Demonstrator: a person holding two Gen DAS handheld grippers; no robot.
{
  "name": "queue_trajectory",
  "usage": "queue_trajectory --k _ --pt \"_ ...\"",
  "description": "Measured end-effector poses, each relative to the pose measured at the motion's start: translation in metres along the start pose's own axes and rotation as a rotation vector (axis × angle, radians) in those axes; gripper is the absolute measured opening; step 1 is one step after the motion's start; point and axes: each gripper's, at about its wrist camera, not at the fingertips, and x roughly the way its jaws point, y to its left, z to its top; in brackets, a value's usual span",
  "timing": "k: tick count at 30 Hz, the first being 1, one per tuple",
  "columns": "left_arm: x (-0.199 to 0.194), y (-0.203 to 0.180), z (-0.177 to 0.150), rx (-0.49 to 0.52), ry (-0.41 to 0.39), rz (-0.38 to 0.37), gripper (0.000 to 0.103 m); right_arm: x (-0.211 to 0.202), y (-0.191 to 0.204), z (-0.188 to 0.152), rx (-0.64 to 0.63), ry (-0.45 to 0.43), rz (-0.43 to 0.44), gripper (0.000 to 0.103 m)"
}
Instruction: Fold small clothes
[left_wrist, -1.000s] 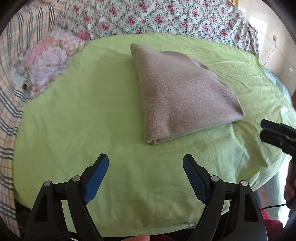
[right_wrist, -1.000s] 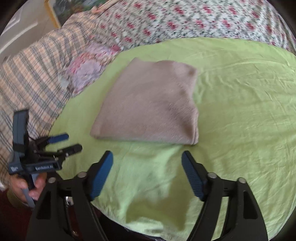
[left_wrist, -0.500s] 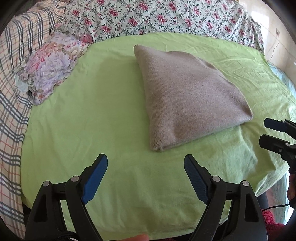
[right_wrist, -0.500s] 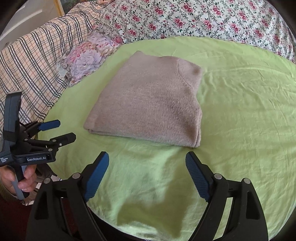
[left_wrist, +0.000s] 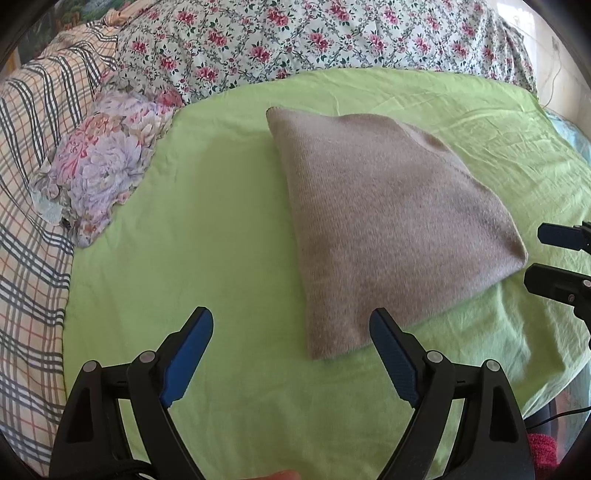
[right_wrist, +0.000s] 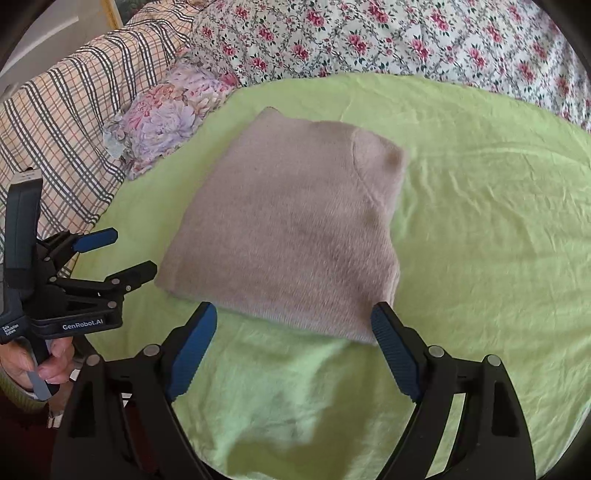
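We see folded sweater on green sheet | floral pillow beside it | left gripper and right gripper released, clear of sweater

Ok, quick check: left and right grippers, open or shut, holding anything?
Left gripper: open, empty, short of the folded sweater.
Right gripper: open, empty.

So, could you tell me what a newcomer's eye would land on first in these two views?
First the folded beige knit garment, lying flat in the middle of the bright green sheet. Next the two open grippers: the left gripper and the right gripper both hang empty just short of its near edge. Behind, a flowered pillow sits at the sheet's far left edge, against a plaid blanket.
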Motion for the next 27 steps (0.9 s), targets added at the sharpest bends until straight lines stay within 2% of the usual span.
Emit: queue_trajectory --k 13,27 --pt "0.008 0.004 0.017 -0.020 0.011 -0.018 0.088 0.020 0.008 0.018 -0.018 0.049 0.036 0.087" --pt "0.011 0.001 0.027 -0.019 0.001 -0.022 0.089 0.030 0.003 0.032 -0.006 0.063 0.052 0.090"
